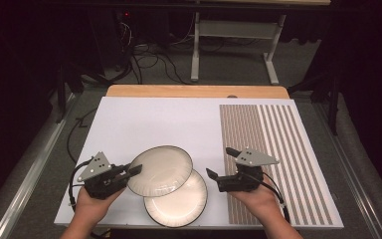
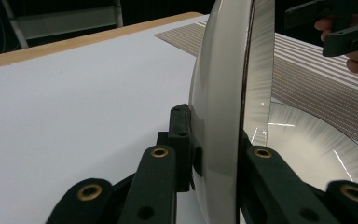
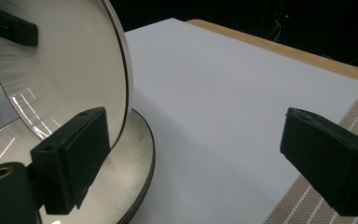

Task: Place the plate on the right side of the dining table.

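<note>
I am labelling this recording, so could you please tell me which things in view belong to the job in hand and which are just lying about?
In the job:
- upper plate, clamped at its rim by the left gripper
- lower plate, flat on the white board
- right gripper, open beside the plates

Just lying about:
- striped mat
- cables on the floor
- metal stand behind the table

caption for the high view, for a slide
Left hand-held gripper lifts the upper plate off the lower plate; right hand-held gripper open alongside.
</note>
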Tool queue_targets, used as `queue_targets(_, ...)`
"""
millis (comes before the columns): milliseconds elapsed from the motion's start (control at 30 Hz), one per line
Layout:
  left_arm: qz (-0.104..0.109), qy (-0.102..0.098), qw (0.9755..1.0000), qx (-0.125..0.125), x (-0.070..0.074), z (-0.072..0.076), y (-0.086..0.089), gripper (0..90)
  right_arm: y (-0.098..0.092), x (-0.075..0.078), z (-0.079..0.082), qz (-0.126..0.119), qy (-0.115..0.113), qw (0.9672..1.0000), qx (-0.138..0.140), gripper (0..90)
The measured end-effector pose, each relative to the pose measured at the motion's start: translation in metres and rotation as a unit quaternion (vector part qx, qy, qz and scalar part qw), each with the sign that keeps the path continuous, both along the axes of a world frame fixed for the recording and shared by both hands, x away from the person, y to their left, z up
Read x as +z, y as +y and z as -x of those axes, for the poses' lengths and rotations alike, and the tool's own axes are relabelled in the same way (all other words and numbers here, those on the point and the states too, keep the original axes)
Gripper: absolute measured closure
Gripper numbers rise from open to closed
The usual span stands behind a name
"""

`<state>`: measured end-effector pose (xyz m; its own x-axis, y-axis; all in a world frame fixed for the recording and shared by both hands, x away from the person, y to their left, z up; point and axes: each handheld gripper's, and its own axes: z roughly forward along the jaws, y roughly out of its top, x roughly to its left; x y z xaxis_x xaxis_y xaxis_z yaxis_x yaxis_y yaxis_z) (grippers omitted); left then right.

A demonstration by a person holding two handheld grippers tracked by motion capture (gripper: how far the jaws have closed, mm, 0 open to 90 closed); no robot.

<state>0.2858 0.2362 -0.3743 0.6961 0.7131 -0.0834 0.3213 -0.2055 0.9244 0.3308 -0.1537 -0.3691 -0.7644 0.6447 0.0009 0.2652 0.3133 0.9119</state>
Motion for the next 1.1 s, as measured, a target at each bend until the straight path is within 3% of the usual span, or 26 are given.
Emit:
queue_targets(567,-0.003,-0.002,1.0,0.0,0.0,0.0,0.0,79.3,0.05,-0.013,-0.006,0.003,0.034,0.9988,0.035,24.1)
queue_targets(633,-0.004,-0.002,1.0,-0.001,0.0,0.0,0.0,79.2,0.054,-0.015,-0.007,-0.002,0.038,0.9986,0.038,31.4)
queue_targets(733,-0.005,-0.003,1.0,0.0,0.0,0.0,0.0,79.2,0.059,-0.017,-0.007,-0.005,0.043,0.9983,0.041,35.0)
queue_targets(800,-0.006,-0.004,1.0,0.0,0.0,0.0,0.0,79.1,0.062,-0.02,-0.008,-0.009,0.047,0.998,0.042,45.4)
queue_targets(833,-0.006,-0.004,1.0,0.0,0.0,0.0,0.0,79.1,0.062,-0.02,-0.008,-0.009,0.047,0.998,0.042,45.4)
queue_targets(967,-0.007,-0.005,1.0,-0.001,0.0,0.0,0.0,79.1,0.066,-0.022,-0.01,-0.019,0.053,0.9973,0.046,59.5)
queue_targets(1100,-0.008,-0.006,0.9999,-0.001,0.0,0.001,0.0,79.1,0.068,-0.026,-0.013,-0.025,0.067,0.9963,0.047,65.6)
